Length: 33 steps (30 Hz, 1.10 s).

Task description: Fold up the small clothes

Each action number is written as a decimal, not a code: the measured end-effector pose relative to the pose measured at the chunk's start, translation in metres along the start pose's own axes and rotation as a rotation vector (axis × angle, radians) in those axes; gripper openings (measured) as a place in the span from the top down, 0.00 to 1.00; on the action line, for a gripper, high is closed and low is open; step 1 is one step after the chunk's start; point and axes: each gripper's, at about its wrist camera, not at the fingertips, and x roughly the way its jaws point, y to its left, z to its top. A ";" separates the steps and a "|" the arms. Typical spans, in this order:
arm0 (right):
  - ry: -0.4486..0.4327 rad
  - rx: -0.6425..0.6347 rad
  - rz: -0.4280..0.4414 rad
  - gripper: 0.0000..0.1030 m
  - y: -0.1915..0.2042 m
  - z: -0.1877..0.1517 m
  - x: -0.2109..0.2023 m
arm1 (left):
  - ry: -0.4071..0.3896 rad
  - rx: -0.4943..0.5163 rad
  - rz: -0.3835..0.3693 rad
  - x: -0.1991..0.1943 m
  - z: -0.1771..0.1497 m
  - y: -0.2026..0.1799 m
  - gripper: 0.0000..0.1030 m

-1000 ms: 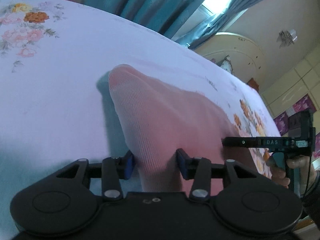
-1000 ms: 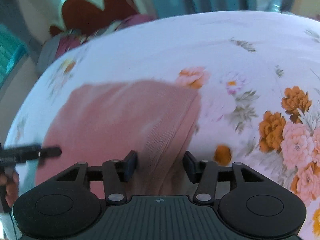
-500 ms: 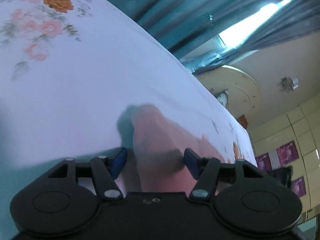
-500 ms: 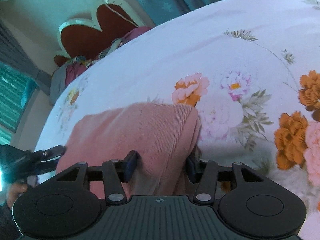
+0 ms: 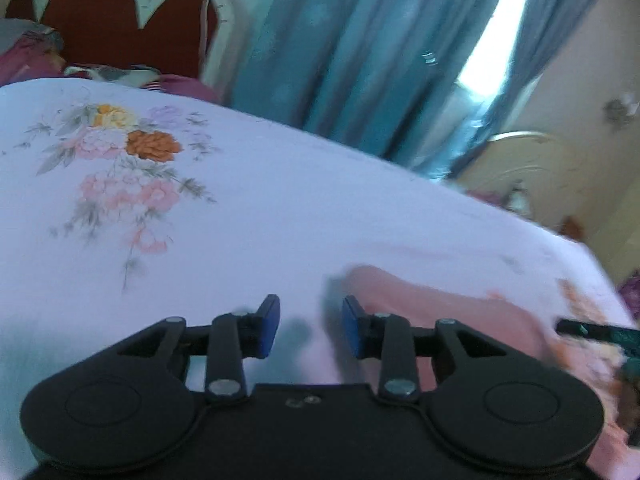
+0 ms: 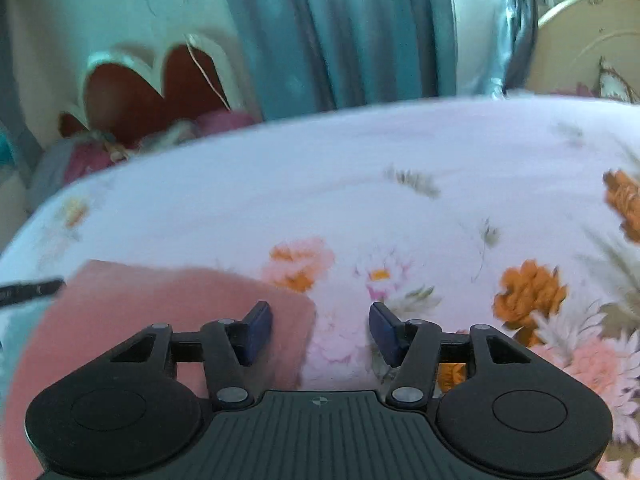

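Both claws wide, nothing held. Left gripper [image 5: 309,327] sits over bare floral bedsheet [image 5: 248,208]; pink garment [image 5: 452,312] lies flat at its 3 o'clock, edge just beside the right finger. Right gripper [image 6: 320,330] has the garment [image 6: 160,312] at 9 o'clock, its corner under the left finger. Likely released so the fold rests flat on the sheet. Frames blurred, so fold quality unclear.
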 end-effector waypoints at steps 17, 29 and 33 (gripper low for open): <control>0.117 -0.260 -0.029 1.00 0.052 -0.052 -0.009 | 0.095 0.130 -0.095 -0.010 -0.052 -0.071 0.78; 0.116 -0.389 0.073 1.00 0.040 -0.091 -0.056 | 0.024 0.117 -0.080 -0.058 -0.102 -0.087 0.77; 0.094 -0.363 0.064 1.00 0.036 -0.091 -0.049 | 0.015 0.148 -0.020 -0.060 -0.105 -0.099 0.77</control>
